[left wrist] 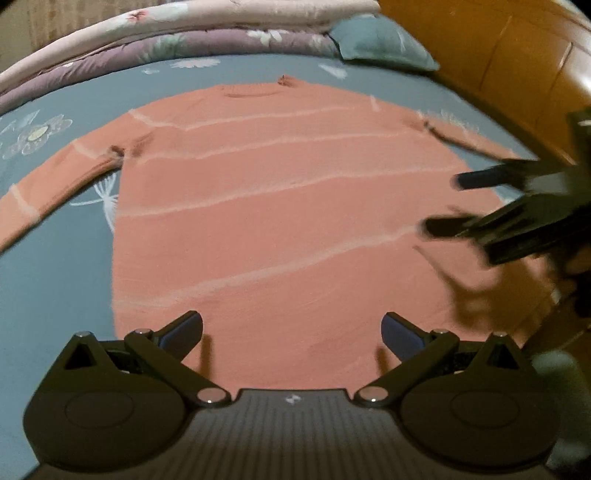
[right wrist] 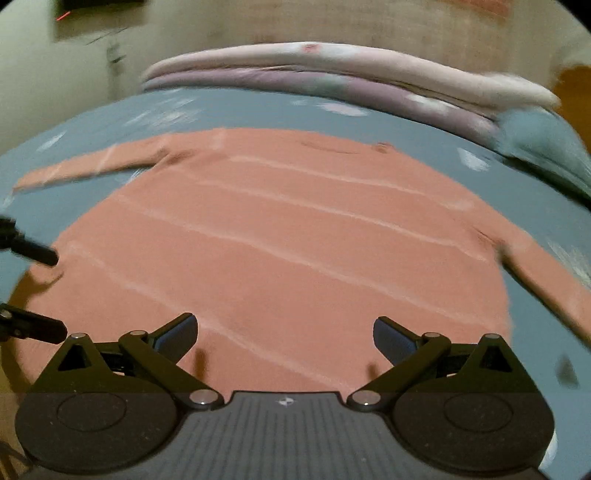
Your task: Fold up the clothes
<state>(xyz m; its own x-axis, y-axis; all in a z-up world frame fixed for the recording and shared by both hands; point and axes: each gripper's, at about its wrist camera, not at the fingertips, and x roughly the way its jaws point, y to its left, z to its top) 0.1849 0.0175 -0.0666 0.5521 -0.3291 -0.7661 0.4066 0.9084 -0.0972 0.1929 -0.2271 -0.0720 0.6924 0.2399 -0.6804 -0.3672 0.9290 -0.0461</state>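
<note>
A salmon-pink long-sleeved sweater (left wrist: 280,206) with thin pale stripes lies flat on the bed, neck at the far side, both sleeves spread out. My left gripper (left wrist: 291,332) hovers open above its hem, with nothing between the fingers. The right gripper (left wrist: 439,203) reaches in from the right over the sweater's right edge, blurred, its fingers apart. In the right wrist view the same sweater (right wrist: 280,236) fills the middle. My right gripper (right wrist: 284,332) stands open over the hem, and the left gripper's fingertips (right wrist: 48,256) show at the left edge.
The bed carries a blue-grey floral sheet (left wrist: 55,280). Folded pink and purple quilts (left wrist: 177,29) and a blue-grey pillow (left wrist: 384,40) lie along the far side. A wooden headboard (left wrist: 509,62) stands at the right. A pale wall (right wrist: 74,81) rises behind the bed.
</note>
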